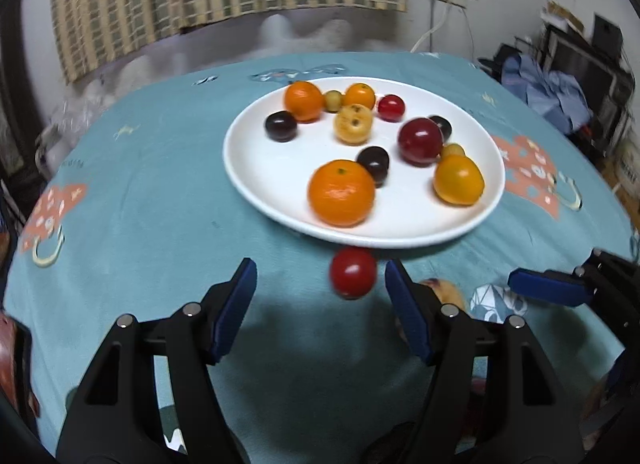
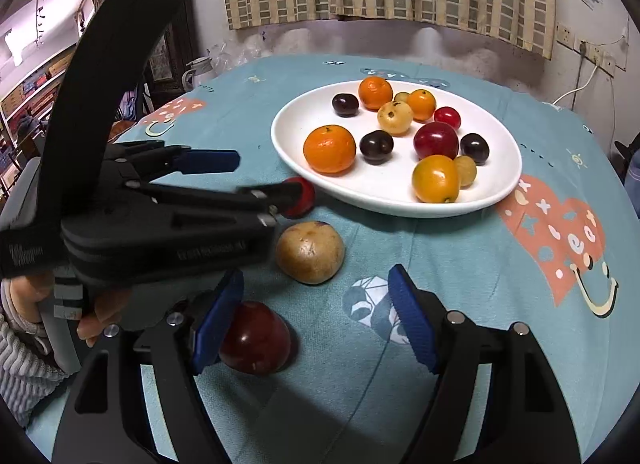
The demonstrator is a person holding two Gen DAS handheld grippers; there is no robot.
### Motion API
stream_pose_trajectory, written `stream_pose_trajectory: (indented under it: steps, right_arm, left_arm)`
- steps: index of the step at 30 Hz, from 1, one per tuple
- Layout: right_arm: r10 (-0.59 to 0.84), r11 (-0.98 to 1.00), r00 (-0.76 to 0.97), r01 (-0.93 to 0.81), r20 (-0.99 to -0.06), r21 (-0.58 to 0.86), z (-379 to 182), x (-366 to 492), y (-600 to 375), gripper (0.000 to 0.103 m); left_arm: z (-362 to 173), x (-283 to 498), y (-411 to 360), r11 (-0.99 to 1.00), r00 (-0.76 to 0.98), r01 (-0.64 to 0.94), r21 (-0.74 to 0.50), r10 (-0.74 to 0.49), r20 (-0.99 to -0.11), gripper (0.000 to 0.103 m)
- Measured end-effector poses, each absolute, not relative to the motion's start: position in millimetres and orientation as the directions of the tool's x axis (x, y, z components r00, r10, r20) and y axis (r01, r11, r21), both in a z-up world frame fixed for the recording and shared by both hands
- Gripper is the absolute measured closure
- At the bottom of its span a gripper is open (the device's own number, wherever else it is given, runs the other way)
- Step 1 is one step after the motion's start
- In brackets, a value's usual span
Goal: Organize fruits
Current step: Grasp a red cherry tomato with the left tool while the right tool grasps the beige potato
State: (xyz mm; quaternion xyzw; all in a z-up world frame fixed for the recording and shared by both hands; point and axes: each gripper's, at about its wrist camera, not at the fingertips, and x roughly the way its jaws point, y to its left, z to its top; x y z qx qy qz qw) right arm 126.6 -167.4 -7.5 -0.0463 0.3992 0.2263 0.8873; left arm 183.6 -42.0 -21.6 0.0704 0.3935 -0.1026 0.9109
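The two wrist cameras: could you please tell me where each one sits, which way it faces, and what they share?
Left wrist: on the left hand-held gripper, looking forward and down at the white plate and a small red fruit between its open fingers; the right one's finger enters at right.
Right wrist: on the right hand-held gripper, facing the same plate from the right; the left gripper and the person's hand show at left, a brown fruit and dark red fruit near.
Shared: plate, red fruit, teal tablecloth.
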Motion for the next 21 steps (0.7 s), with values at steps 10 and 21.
stream_pose_trajectory:
  steps: [10, 21]
  right_arm:
    - [0.364, 0.900, 0.573, -0.421, -0.734, 0.119, -8.8, 131.4, -168.9, 0.028]
    - [0.339, 0.910, 0.562, -0.399, -0.755, 0.112, -15.9, 156.3, -151.1, 0.043]
  left_arm:
    - [-33.0, 198.8, -44.8, 0.955, 0.593, 0.293, -0.048, -0.221, -0.775, 0.076]
    - [-18.1, 186.2, -17.1, 0.981, 0.665, 0.195, 0.007, -0.127, -0.736, 0.076]
